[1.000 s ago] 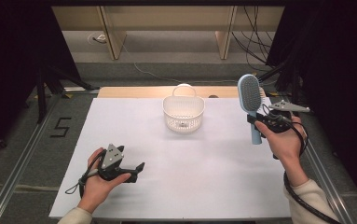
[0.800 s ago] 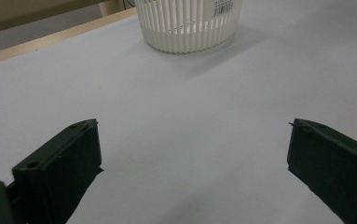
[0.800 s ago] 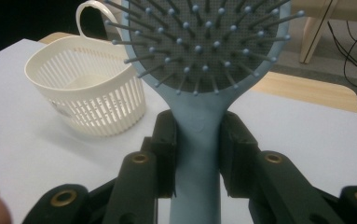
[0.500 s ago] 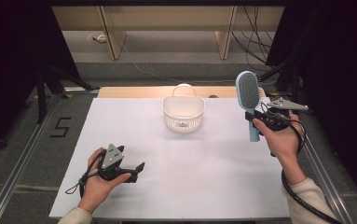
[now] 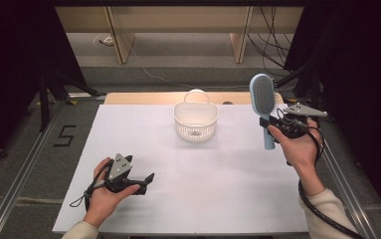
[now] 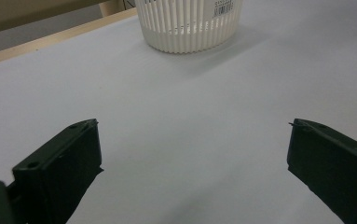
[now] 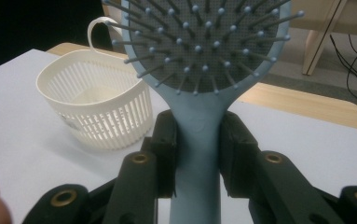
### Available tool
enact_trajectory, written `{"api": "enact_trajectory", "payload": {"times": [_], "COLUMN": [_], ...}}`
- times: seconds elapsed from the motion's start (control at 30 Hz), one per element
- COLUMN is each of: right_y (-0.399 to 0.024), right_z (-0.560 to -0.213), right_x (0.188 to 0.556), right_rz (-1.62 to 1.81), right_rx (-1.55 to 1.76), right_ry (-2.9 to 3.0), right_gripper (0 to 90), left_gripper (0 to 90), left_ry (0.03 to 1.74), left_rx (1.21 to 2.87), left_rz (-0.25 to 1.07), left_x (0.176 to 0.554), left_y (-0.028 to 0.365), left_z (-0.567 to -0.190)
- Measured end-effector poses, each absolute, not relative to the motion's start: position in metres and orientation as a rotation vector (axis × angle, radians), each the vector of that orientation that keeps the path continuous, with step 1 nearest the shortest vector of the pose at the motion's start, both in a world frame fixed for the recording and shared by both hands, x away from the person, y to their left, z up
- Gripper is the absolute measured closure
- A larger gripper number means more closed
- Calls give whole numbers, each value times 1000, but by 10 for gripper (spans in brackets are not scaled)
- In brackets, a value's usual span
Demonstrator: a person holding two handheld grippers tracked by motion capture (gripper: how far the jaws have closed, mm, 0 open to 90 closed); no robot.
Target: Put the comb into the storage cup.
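One pale-blue plastic hairbrush (image 5: pixel 263 107) stands upright at three o'clock over the worktop (image 5: pixel 203 199), its handle clamped in the right claw (image 5: pixel 272 124). The right gripper view shows ball-tipped bristles. At twelve o'clock sits a white slatted basket (image 5: pixel 196 121); the left claw (image 5: pixel 145 181), at seven o'clock, gapes empty.

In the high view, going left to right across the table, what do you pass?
Left tool, open on the white tabletop → white slatted basket → blue hairbrush, upright → right tool, shut on the brush's handle.
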State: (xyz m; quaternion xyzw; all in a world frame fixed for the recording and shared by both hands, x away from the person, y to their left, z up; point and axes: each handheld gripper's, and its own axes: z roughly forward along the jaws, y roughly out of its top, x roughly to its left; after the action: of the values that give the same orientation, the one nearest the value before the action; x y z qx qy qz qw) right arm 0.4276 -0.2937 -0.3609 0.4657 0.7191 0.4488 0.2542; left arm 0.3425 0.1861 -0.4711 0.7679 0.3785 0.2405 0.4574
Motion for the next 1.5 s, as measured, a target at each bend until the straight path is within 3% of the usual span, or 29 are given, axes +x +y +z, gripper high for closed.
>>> {"api": "enact_trajectory", "payload": {"times": [1.5], "right_y": [-277], "right_z": [-354], "right_x": [432], "right_rz": [1257], "right_rx": [1215], "right_ry": [1932], "right_gripper": [708], "left_gripper": [24], "left_ry": [933], "left_rx": [1890], "left_rz": [594], "left_x": [343], "left_y": [186], "left_z": [-471]}}
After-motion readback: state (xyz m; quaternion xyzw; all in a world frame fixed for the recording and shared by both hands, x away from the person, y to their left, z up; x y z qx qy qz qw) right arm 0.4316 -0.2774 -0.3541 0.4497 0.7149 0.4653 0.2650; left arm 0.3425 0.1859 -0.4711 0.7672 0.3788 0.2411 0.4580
